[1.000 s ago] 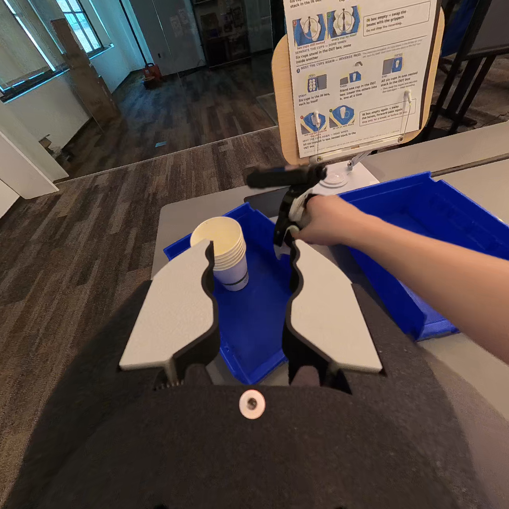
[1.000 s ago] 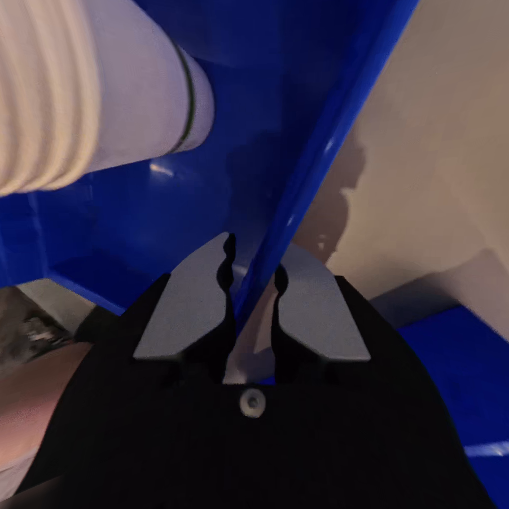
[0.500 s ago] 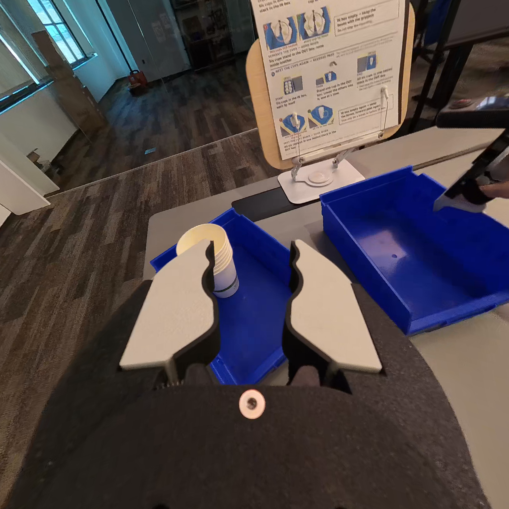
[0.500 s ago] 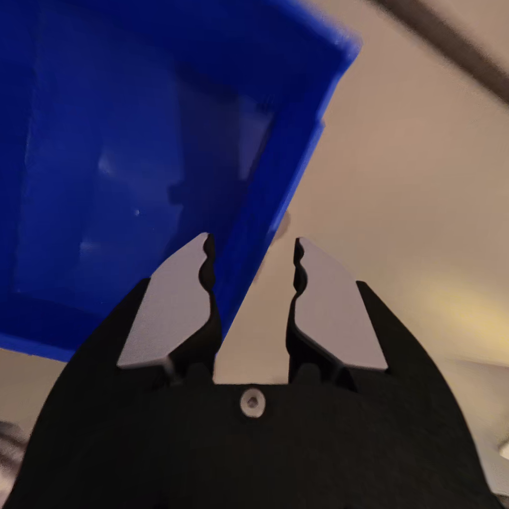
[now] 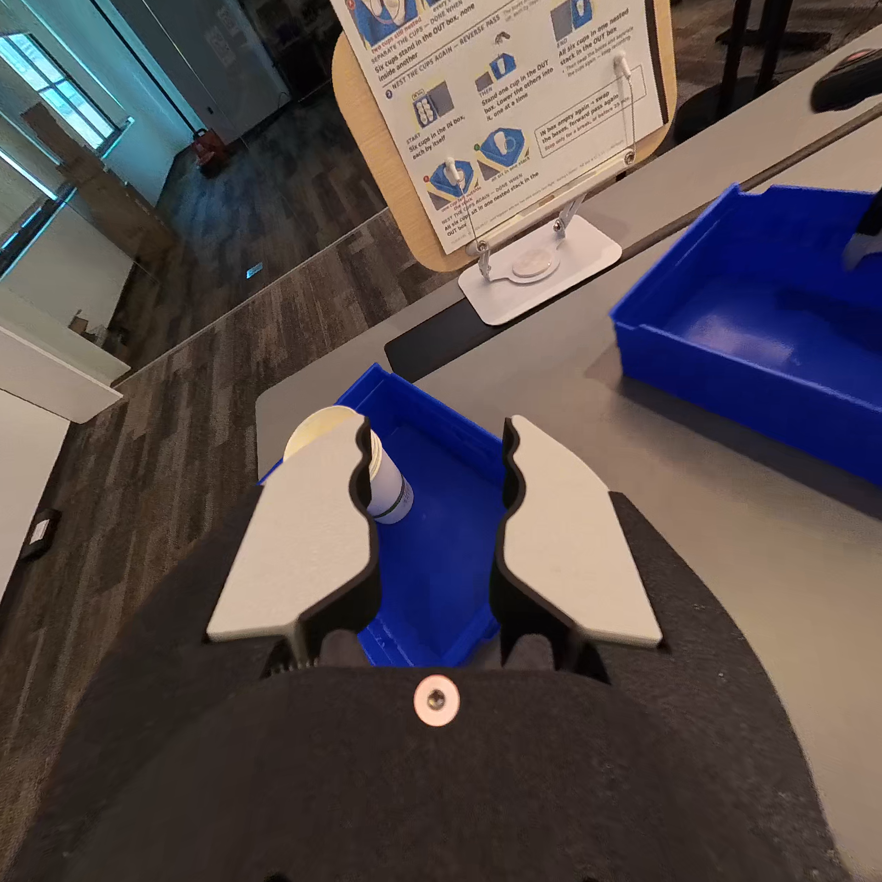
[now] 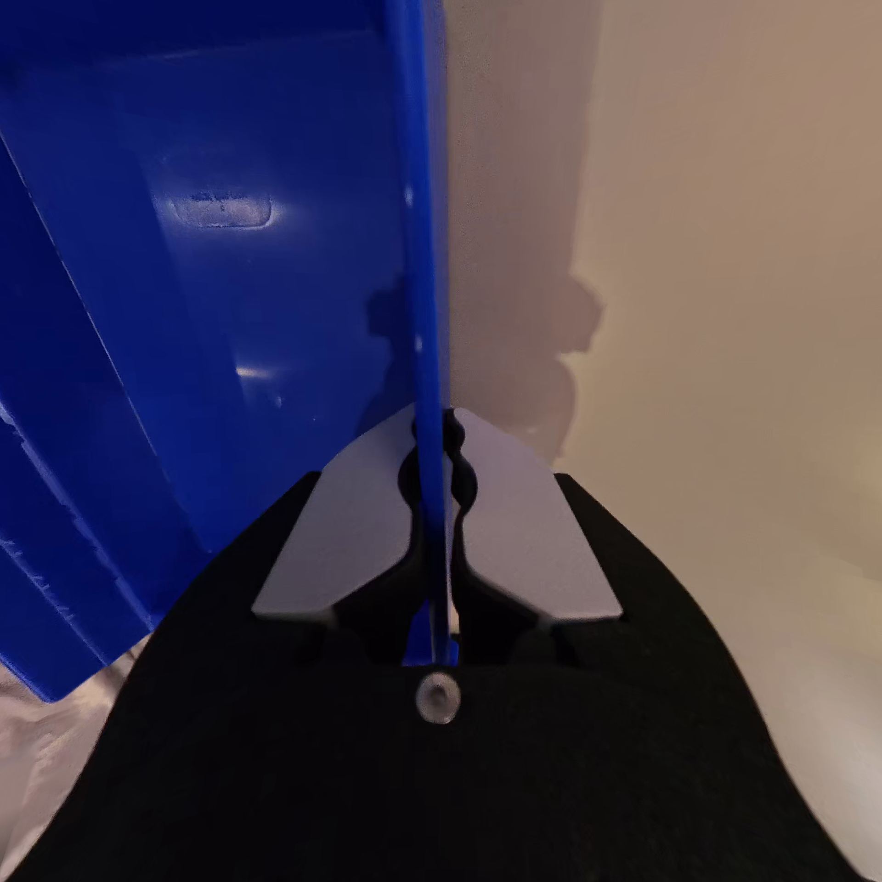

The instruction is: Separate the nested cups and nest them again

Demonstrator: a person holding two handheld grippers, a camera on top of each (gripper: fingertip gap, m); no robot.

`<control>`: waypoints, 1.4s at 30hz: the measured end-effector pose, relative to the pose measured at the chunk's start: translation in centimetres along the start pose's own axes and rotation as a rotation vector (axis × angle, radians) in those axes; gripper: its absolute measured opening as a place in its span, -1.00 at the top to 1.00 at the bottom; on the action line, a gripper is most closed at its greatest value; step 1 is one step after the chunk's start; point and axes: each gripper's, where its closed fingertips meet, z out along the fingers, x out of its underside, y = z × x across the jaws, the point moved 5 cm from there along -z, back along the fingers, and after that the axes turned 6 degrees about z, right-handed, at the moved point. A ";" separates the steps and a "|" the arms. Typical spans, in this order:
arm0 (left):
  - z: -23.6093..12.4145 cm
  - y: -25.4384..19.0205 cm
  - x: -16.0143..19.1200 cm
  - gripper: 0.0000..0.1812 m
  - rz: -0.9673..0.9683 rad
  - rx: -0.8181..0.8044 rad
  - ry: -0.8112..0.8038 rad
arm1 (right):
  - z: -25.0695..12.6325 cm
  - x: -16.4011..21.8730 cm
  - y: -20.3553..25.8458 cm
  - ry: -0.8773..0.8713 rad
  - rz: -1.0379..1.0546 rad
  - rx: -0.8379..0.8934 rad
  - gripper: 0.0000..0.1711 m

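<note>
A stack of nested white paper cups [image 5: 386,482] stands in the left blue bin [image 5: 448,539], partly hidden behind my left finger. My left gripper [image 5: 435,432] is open and empty, held above this bin's near end. The right blue bin [image 5: 744,334] lies on the table with nothing in it. My right gripper [image 6: 432,420] is shut on the right bin's thin side wall [image 6: 425,267]. In the left wrist view it shows only as a dark shape [image 5: 866,234] at the bin's far right edge.
The grey table [image 5: 668,501] holds both bins. An instruction board on a white stand [image 5: 539,272] stands behind them. A dark object [image 5: 849,86] lies at the far right. The table's left edge drops to wood flooring [image 5: 167,429].
My right gripper left the left bin's wall, crossed to the right bin and shut on its side wall. My left gripper stayed open and the view drew back and tilted.
</note>
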 end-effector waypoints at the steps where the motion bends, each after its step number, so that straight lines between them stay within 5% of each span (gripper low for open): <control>1: 0.1 -0.1 -0.2 0.42 0.001 -0.004 -0.003 | -0.3 0.3 -1.4 -0.006 0.015 0.011 0.94; 15: 1.8 0.1 -0.5 0.43 0.006 -0.060 0.048 | -3.8 4.8 -19.2 -0.097 0.290 0.023 0.93; 28: 3.5 -1.6 -2.0 0.41 0.082 -0.098 0.085 | -4.1 5.1 -20.6 -0.214 0.184 0.044 0.88; 33: 1.1 0.6 -3.5 0.38 -0.037 -0.255 -0.078 | -9.7 4.3 -19.8 -0.570 0.150 0.106 0.42; 37: -1.2 2.2 -5.2 0.44 -0.108 -0.462 -0.252 | -19.2 4.4 -15.5 -1.136 0.053 0.092 0.34; 40: -0.2 3.3 -3.2 0.38 -0.095 -0.524 -0.113 | -23.8 5.1 -11.8 -1.496 -0.069 0.040 0.28; 42: 1.7 4.2 0.3 0.31 -0.092 -0.486 0.077 | -23.8 5.3 -10.5 -1.560 -0.156 0.020 0.38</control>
